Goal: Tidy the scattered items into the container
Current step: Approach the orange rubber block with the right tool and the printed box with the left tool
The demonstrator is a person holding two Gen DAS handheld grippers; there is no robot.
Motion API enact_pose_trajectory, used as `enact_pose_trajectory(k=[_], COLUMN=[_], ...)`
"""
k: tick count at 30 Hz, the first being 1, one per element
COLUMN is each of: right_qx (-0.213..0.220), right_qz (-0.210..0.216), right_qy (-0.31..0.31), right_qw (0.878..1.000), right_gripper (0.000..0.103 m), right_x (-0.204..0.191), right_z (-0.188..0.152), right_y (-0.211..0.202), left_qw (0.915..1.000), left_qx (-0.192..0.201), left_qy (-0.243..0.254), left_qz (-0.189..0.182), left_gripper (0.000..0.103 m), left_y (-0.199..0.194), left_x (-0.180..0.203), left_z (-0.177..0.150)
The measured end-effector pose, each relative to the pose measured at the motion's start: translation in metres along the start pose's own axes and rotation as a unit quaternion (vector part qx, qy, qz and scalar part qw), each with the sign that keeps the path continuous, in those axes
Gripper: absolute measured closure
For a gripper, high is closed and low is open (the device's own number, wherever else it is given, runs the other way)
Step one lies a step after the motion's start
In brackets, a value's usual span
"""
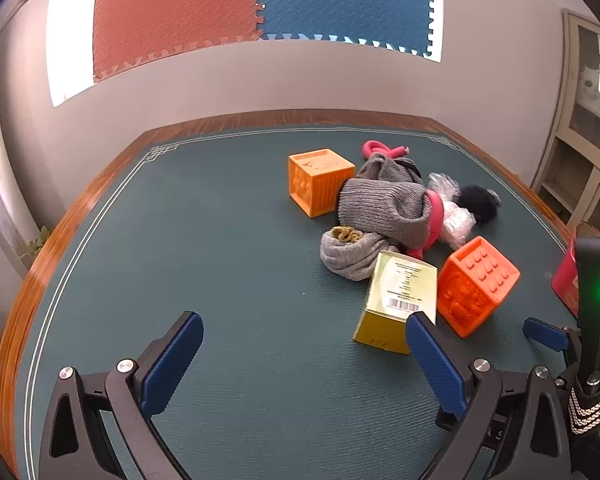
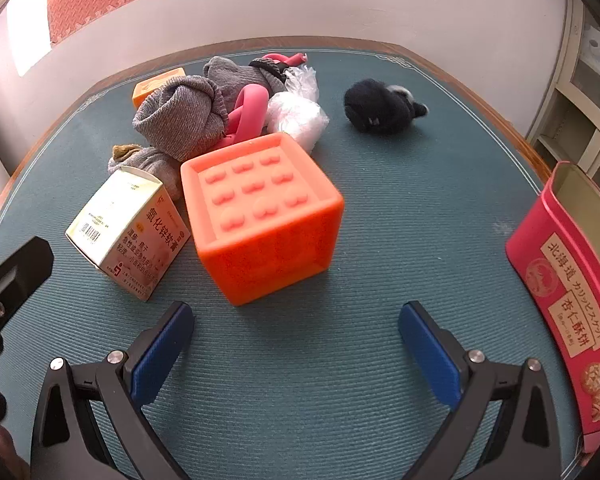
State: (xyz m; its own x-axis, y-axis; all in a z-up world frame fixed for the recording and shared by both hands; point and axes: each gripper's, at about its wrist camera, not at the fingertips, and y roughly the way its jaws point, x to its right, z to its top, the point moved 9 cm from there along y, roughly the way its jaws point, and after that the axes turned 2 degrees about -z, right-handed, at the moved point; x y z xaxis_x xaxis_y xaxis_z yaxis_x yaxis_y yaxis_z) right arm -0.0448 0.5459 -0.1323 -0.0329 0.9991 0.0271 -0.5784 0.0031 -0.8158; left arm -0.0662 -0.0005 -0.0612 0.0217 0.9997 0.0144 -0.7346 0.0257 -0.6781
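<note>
Grey wall (image 1: 260, 80), foam mats (image 1: 172, 12) (red, blue), shelving (image 1: 580, 152) right

Bench with green mat, wood rim.
On the bench (image 2: 380, 280): orange cube (image 2: 260, 216), medicine box (image 2: 128, 228), grey socks (image 2: 180, 116), black pompom (image 2: 380, 108), red tin (image 2: 560, 280) near right.

Carton (image 2: 128, 232) left of cube (image 2: 260, 216); tin (image 2: 568, 280) far right.

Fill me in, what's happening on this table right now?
Tidy-up, nothing grabbed yet. Both the left gripper and right gripper are open and empty above the green mat. The right one faces the near orange cube; a small carton, grey socks and a black fuzzy item lie loose. The pink tin stands at the right.
</note>
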Motion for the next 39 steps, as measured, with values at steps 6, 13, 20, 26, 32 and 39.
enact_pose_trajectory(k=[6,13,20,26,32,39], right_qx=[0.000,0.000,0.000,0.000,0.000,0.000], right_qz=[0.000,-0.001,-0.002,-0.002,-0.002,-0.002], right_qy=[0.000,-0.001,-0.001,-0.001,-0.001,-0.001], right_qw=[1.000,1.000,1.000,1.000,1.000,1.000], right_gripper=[0.000,0.000,0.000,0.000,0.000,0.000], right_x=[0.000,-0.001,-0.002,-0.001,-0.001,-0.002], right_z=[0.000,-0.001,-0.001,0.002,-0.002,-0.003], right_y=[0.000,-0.001,-0.002,-0.002,-0.003,-0.004], left_qw=[0.9998,0.9991,0.9997,0.9998,0.9997,0.9991], left_qx=[-0.004,0.010,-0.009,-0.013,-0.023,-0.036], left_qy=[-0.009,-0.013,0.000,-0.007,-0.010,-0.024], left_qz=[-0.015,-0.040,-0.022,-0.011,0.001,0.003], left_gripper=[0.001,0.001,0.001,0.001,0.001,0.001], left_y=[0.002,-0.020,-0.006,0.003,0.011,0.021], left_x=[0.005,-0.036,-0.016,0.001,-0.001,-0.003], left_z=[-0.002,-0.025,-0.015,-0.023,-0.031,-0.038])
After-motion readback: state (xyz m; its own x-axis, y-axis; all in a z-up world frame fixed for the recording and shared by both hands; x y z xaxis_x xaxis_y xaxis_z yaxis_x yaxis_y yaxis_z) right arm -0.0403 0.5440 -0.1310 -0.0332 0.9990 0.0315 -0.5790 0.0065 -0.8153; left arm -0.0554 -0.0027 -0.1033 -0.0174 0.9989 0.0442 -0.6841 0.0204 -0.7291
